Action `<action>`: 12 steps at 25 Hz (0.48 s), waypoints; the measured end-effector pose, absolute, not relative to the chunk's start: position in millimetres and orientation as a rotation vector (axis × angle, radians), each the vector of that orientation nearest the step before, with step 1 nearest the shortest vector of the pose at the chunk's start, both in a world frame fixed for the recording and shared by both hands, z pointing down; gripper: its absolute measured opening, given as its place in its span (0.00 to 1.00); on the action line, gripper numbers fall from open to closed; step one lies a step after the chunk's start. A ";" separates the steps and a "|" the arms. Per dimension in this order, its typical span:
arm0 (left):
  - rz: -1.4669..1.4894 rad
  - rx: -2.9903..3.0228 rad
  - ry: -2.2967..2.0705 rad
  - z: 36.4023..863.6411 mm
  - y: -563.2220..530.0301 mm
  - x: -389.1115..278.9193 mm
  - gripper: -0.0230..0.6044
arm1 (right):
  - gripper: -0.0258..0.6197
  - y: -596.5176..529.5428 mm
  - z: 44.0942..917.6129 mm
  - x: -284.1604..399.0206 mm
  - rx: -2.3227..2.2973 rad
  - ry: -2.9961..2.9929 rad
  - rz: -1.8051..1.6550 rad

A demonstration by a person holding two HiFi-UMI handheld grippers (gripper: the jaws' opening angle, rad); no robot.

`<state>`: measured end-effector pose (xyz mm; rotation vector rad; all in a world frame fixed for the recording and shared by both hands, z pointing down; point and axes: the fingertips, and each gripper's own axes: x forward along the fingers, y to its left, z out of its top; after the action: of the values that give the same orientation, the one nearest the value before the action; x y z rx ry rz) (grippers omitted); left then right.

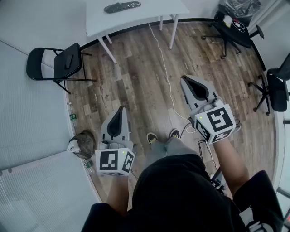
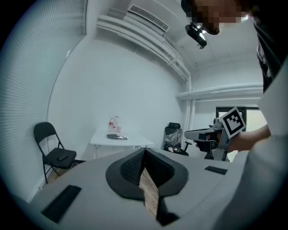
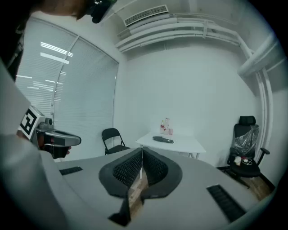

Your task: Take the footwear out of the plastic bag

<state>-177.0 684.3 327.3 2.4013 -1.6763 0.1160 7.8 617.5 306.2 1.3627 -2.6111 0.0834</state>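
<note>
A dark, flat bundle (image 1: 121,7) lies on the white table (image 1: 149,13) at the far end of the room; it is too small to tell a bag from footwear. The same bundle (image 2: 117,137) shows in the left gripper view, and as a dark bundle (image 3: 163,139) in the right gripper view. I stand well back from the table on the wooden floor. My left gripper (image 1: 120,109) and right gripper (image 1: 183,78) both point towards the table, held in the air. Both are shut with nothing between their jaws, as seen on the left gripper (image 2: 145,149) and the right gripper (image 3: 142,151).
A black folding chair (image 1: 59,63) stands left of the table. Office chairs (image 1: 231,27) crowd the right side. A white cable (image 1: 166,72) runs across the floor. Small bottles (image 3: 165,126) stand on the table's far edge. A grey-brown lump (image 1: 83,144) lies by the left wall.
</note>
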 end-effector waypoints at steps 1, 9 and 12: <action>0.116 2.404 -1.671 327.6 683.5 -175.9 0.07 | 0.07 619.9 306.4 7.6 1.367 -2.614 0.098; 0.126 2.367 -1.711 327.5 683.9 -175.0 0.07 | 0.07 622.6 300.6 2.7 1.405 -2.650 0.171; 0.134 2.379 -1.703 327.8 682.8 -171.6 0.07 | 0.07 619.8 295.0 2.2 1.397 -2.671 0.151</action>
<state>-171.6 682.8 327.8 2.3792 -1.7033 0.1337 2.2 619.8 295.0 1.3969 -2.6714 0.1513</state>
